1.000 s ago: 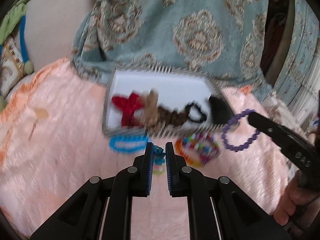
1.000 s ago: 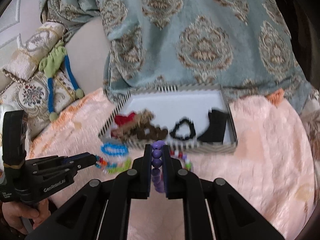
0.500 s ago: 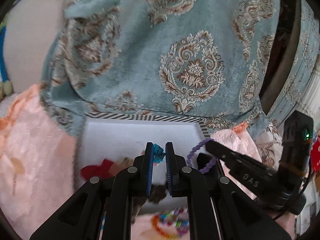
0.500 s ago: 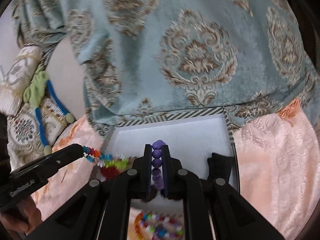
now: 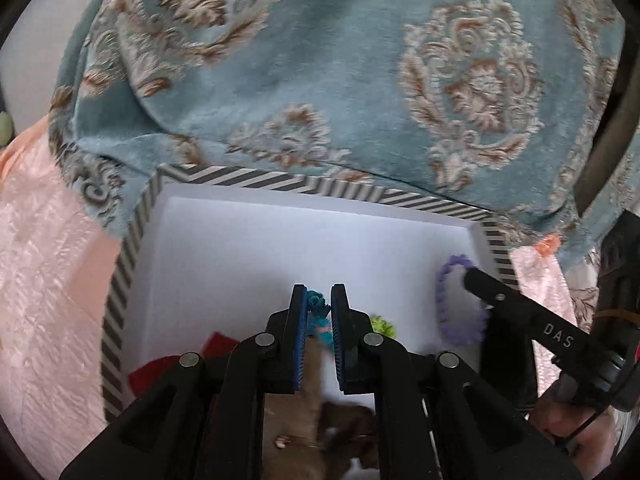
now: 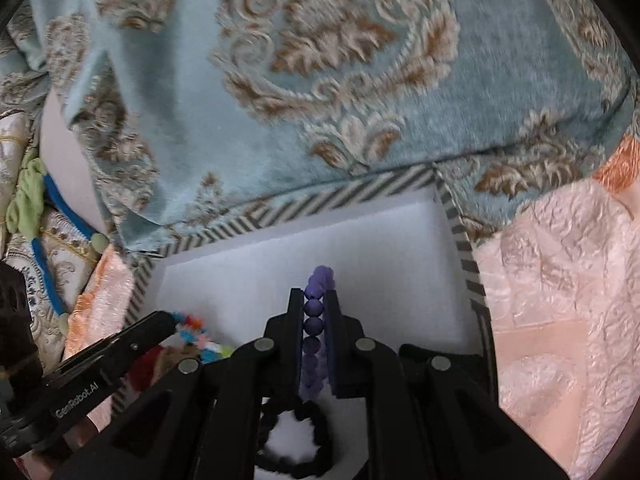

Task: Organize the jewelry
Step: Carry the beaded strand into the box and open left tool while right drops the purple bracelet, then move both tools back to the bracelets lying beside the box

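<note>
A white tray with a black-and-white striped rim (image 5: pixel 280 186) (image 6: pixel 304 208) lies on pink bedding. My left gripper (image 5: pixel 319 300) hangs over the tray's inside, shut on a multicoloured bead bracelet (image 5: pixel 318 310) (image 6: pixel 200 336). My right gripper (image 6: pixel 314 300) is also over the tray, toward its right side, shut on a purple bead bracelet (image 6: pixel 314 316) (image 5: pixel 456 300) that hangs from its jaws. A black bead bracelet (image 6: pixel 296 436), a red piece (image 5: pixel 160 372) and brown pieces (image 5: pixel 348 420) lie in the tray's near part.
A teal blanket with beige medallions (image 5: pixel 360 80) (image 6: pixel 320 60) is heaped right behind the tray's far rim. Pink quilted bedding (image 5: pixel 44 280) (image 6: pixel 560 300) spreads on both sides. Patterned cushions and a green-and-blue cord (image 6: pixel 36 200) lie at far left.
Both grippers have moved forward from in front of the tray to over its inside, each still carrying its bracelet. The loose bracelets on the bedding have dropped out of view.
</note>
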{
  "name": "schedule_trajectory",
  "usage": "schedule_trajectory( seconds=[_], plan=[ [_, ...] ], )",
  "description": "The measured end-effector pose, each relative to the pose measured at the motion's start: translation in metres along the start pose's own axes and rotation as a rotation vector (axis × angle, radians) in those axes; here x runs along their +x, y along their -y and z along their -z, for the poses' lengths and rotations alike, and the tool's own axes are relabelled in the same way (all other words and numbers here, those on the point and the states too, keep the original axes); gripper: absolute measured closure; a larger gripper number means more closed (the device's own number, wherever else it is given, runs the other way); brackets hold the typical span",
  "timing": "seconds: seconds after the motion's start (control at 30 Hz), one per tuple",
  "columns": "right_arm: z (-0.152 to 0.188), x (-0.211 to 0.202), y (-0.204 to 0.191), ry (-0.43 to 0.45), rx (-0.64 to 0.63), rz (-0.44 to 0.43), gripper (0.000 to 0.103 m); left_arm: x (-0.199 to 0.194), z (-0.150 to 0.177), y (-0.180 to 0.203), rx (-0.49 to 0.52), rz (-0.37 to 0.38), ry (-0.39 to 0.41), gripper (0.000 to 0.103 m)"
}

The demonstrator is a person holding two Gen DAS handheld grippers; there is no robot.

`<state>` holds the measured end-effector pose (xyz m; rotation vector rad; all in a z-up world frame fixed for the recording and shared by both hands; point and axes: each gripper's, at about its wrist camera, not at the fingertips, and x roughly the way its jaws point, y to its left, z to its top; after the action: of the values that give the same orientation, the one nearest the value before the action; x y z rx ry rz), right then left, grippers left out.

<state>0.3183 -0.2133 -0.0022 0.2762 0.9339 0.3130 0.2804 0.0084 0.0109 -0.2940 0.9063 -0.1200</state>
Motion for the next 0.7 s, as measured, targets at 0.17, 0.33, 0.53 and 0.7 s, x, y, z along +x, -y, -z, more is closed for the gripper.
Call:
schedule_trajectory(
  seconds=[0.17, 0.33, 0.53, 0.7],
  plan=[
    [0.003, 0.004, 0.009, -0.011, 0.011, 0.057, 0.093, 0.003, 0.006, -0.004, 0.022, -0.045, -0.001, 0.103],
    [0.003, -0.007, 0.02, 0.028, 0.052, 0.016, 0.084, 0.004, 0.008, -0.008, 0.019, -0.042, -0.005, 0.103],
    [0.009, -0.033, 0.013, 0.09, 0.02, 0.015, 0.083, -0.017, 0.009, -0.021, 0.011, -0.084, 0.021, 0.093],
    [0.027, -0.056, 0.001, 0.098, -0.035, 0.037, 0.083, -0.047, 0.021, -0.032, 0.028, -0.115, 0.041, 0.092]
  ],
)
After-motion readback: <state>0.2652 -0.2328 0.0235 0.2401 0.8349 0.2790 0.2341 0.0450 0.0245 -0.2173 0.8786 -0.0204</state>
